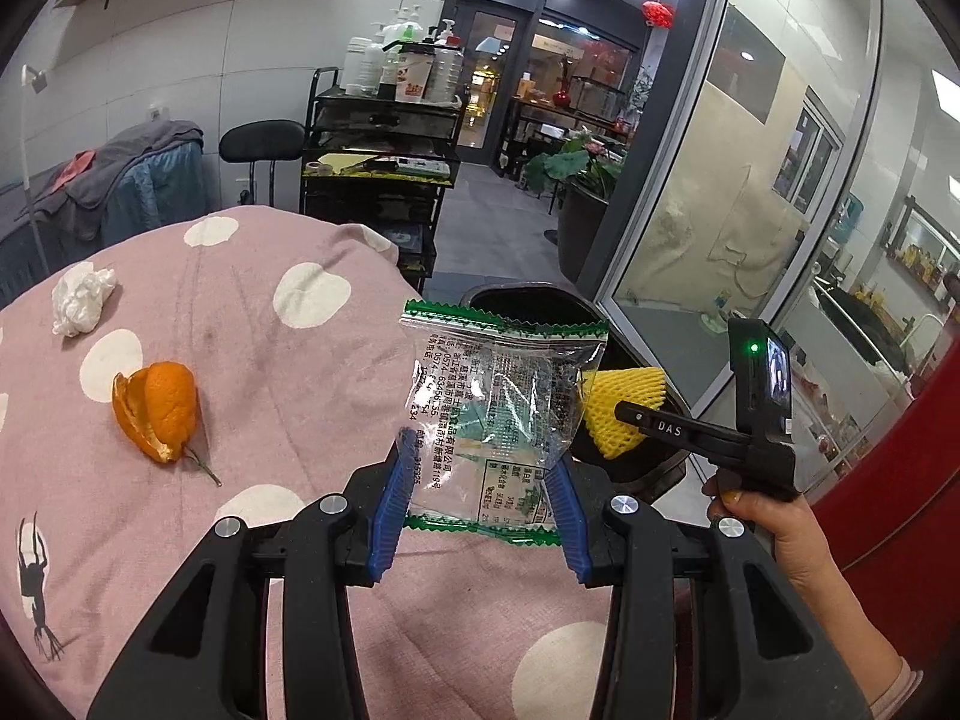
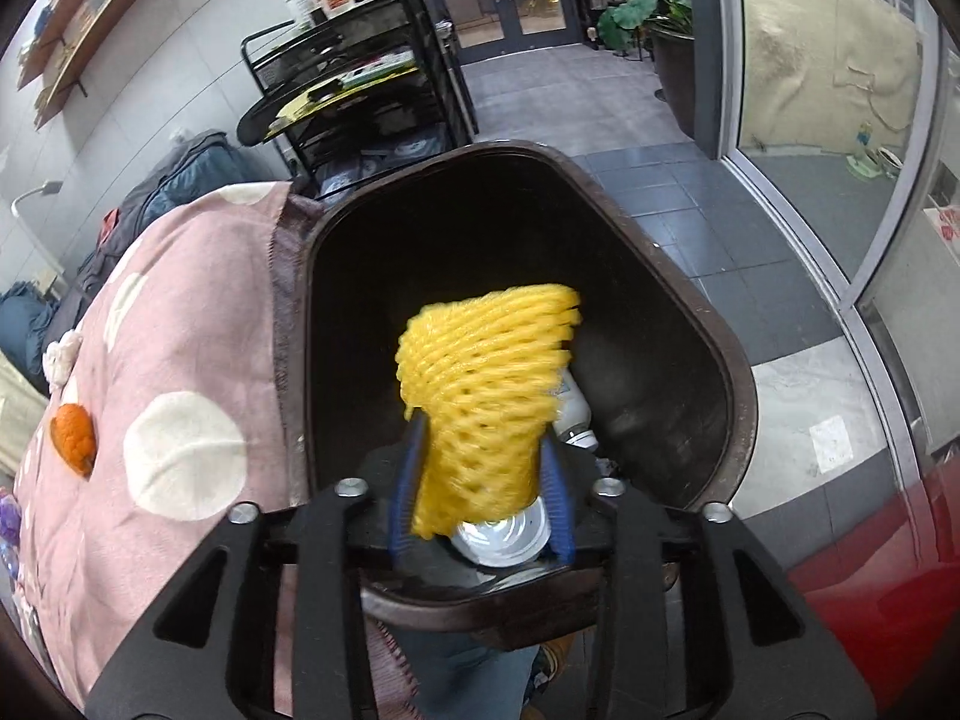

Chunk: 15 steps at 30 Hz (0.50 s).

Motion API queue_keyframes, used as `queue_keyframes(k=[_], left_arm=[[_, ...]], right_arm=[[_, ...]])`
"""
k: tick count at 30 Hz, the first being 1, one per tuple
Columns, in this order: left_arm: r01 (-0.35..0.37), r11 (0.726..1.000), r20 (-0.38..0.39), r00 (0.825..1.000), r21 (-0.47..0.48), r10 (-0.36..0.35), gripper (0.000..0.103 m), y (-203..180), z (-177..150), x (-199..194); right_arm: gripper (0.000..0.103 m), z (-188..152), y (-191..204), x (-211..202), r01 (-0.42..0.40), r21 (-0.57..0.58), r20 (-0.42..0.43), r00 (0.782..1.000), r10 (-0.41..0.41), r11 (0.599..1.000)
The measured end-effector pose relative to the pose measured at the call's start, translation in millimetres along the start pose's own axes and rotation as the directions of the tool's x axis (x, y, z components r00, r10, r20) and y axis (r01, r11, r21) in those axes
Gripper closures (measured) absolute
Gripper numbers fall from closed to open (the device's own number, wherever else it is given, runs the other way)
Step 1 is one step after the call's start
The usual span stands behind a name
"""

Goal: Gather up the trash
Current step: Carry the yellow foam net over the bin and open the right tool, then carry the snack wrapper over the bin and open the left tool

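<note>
My left gripper [image 1: 480,462] is shut on a clear plastic wrapper [image 1: 498,396] with green zigzag ends, held above the pink dotted cover [image 1: 252,372]. On that cover lie an orange peel [image 1: 159,411] and a crumpled white tissue [image 1: 81,297]. My right gripper [image 2: 483,444] hangs over the dark bin [image 2: 720,348] beside the bed. A yellow foam net [image 2: 486,372] sits blurred between its blue pads, which stand apart and do not press it. A white bottle [image 2: 573,414] and a shiny can [image 2: 504,537] lie inside the bin.
A black wire cart [image 1: 372,180] loaded with bottles stands beyond the bed. A potted plant [image 1: 582,180] and a glass wall [image 1: 750,180] lie to the right. A red surface [image 2: 870,540] borders the bin's right side. A hand [image 1: 780,528] grips the right tool.
</note>
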<state>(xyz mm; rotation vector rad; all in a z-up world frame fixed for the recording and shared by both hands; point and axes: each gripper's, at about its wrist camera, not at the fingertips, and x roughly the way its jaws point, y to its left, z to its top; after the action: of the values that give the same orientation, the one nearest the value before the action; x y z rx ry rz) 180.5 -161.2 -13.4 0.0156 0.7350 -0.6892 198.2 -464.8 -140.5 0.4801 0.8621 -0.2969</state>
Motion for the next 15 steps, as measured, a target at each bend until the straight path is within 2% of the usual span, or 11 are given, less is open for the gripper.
queue_keyframes(k=[1, 3, 9, 12, 15], left_arm=[[0.005, 1.000, -0.002, 1.000, 0.012, -0.005, 0.061, -2.9, 0.8, 1.6], [0.013, 0.999, -0.007, 1.000, 0.033, -0.012, 0.061, -7.4, 1.7, 4.9], [0.065, 0.997, -0.050, 0.997, 0.046, -0.063, 0.061, -18.0, 11.3, 23.6], [0.095, 0.993, -0.073, 0.993, 0.069, -0.090, 0.061, -30.5, 16.1, 35.6], [0.118, 0.988, -0.101, 0.989, 0.098, -0.108, 0.061, -45.7, 22.3, 52.3]], right_arm=[[0.047, -0.3, -2.0, -0.1, -0.004, 0.008, 0.006, 1.000, 0.004, 1.000], [0.039, -2.5, -5.2, -3.7, -0.005, 0.016, 0.025, 1.000, 0.004, 1.000], [0.039, -10.8, -5.0, -24.7, 0.022, 0.006, 0.065, 0.998, -0.022, 1.000], [0.034, -20.0, -5.6, -40.1, 0.047, 0.003, 0.097, 0.994, -0.047, 0.999], [0.034, -30.2, -8.9, -55.3, 0.059, 0.010, 0.118, 0.991, -0.059, 0.998]])
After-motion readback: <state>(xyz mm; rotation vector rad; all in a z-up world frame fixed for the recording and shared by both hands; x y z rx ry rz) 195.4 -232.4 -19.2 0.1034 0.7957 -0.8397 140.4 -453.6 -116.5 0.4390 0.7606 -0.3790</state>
